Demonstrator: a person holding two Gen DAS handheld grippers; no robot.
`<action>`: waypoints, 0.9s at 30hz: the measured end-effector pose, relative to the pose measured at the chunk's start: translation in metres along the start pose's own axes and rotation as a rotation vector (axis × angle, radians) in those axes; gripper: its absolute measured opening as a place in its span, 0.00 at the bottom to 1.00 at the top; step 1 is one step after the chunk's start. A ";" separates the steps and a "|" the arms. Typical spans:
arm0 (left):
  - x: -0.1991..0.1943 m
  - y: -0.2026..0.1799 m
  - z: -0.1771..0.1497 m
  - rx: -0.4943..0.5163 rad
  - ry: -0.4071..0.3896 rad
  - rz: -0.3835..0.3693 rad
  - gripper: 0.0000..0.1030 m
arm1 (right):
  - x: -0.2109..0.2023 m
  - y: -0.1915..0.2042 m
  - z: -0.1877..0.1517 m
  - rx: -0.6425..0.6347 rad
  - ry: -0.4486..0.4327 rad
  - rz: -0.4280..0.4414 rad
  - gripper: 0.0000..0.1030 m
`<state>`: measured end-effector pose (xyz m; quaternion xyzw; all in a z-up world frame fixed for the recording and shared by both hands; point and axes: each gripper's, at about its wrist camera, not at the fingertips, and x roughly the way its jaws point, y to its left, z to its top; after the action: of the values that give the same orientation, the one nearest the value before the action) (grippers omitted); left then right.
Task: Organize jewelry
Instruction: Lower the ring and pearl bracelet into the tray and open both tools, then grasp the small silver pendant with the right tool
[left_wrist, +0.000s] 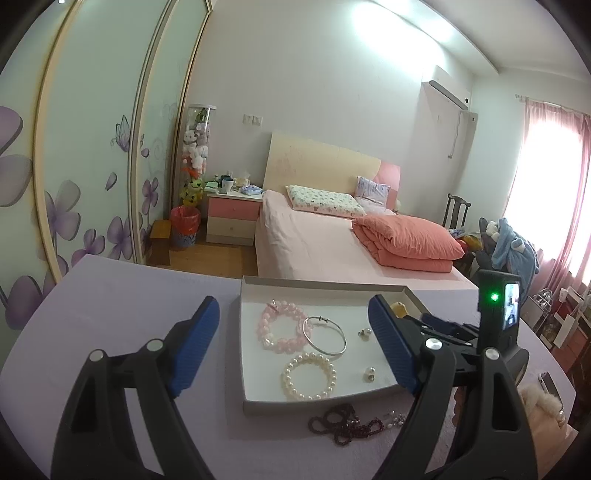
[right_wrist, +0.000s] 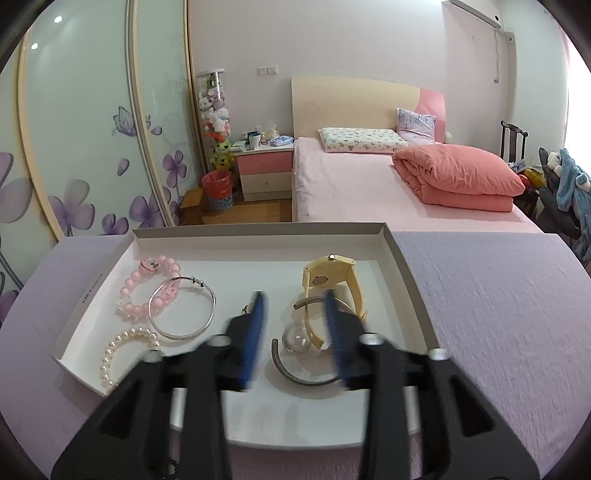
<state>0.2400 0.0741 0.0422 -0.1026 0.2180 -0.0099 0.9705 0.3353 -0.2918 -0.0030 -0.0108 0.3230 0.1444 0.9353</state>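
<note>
Dark red beads of a necklace are lying loose on the lavender table, just in front of the white tray; we are judging them light, limp and best pinched at one bunched strand. Our left tongs are hanging wide and empty above it. Our right tongs are hovering partly spread over the tray, gripping nothing, above a stiff grey open bangle and a fragile-looking glass bulb. Farther in, the yellow watch is looking rigid; we are favouring its strap.
</note>
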 end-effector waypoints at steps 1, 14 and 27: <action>-0.001 0.001 -0.001 -0.001 0.001 0.000 0.79 | -0.004 -0.001 0.000 0.004 -0.012 0.002 0.51; -0.027 0.003 -0.007 -0.006 -0.011 0.008 0.79 | -0.058 -0.017 -0.012 0.011 -0.053 0.055 0.51; -0.049 0.001 -0.027 -0.003 0.014 0.015 0.81 | -0.069 0.005 -0.070 -0.093 0.101 0.201 0.51</action>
<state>0.1843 0.0726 0.0385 -0.1021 0.2258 -0.0031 0.9688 0.2400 -0.3135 -0.0163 -0.0289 0.3620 0.2513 0.8972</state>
